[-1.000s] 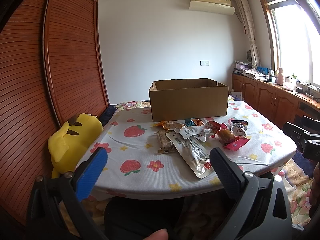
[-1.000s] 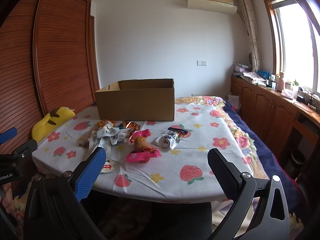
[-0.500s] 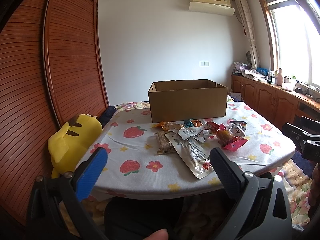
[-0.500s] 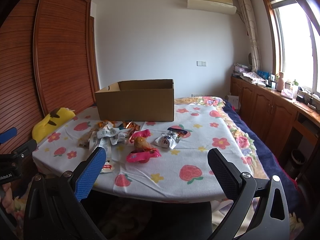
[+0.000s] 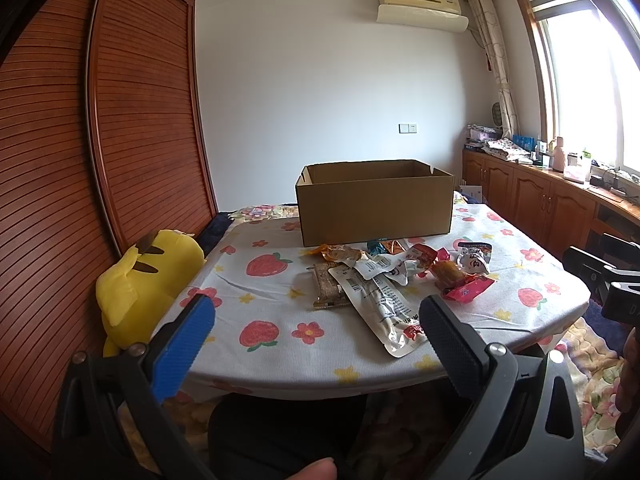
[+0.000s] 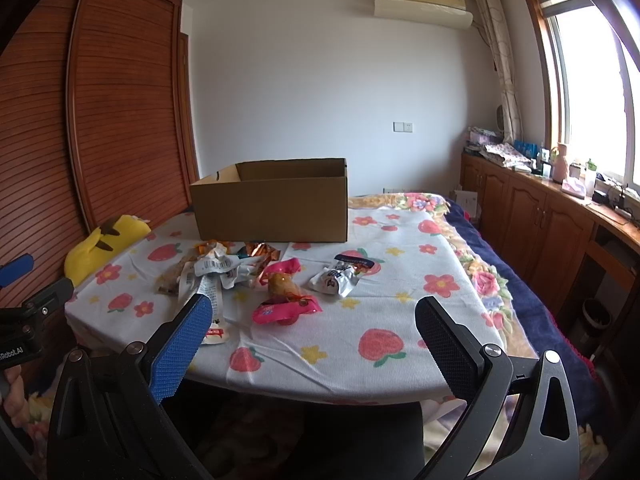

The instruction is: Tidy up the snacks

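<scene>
— What sits on the table [image 5: 280, 344]?

— A white cloth printed with strawberries and flowers covers it. Toward the back stands an open cardboard box [image 5: 376, 208], rectangular, plain brown, its long side facing the grippers. In front of the box lies a loose heap of snacks [image 5: 384, 272]: crinkled foil and plastic wrappers, touching and overlapping.

— Which piece stands out?

— A long silver pouch [image 5: 384, 312], flat and glossy, with a barcode at its far end. Its long axis runs from the heap toward the near table edge, angled to the right in the left wrist view. Just beside it lies a brown bar in clear wrap [image 5: 326, 288]. On the right are a pink packet [image 6: 286, 310] and a white crumpled packet [image 6: 334, 278], slightly apart from the heap.

— And the tools?

— The left gripper [image 5: 316, 332] has its fingers spread wide, holding nothing, short of the table edge. The right gripper [image 6: 314, 330] is likewise spread and empty. Each has one blue ribbed pad and one black textured pad.

— Anything else?

— A yellow plush toy [image 5: 140, 280] rests at the table's left edge, against the slatted wooden wardrobe [image 5: 132, 120].
</scene>
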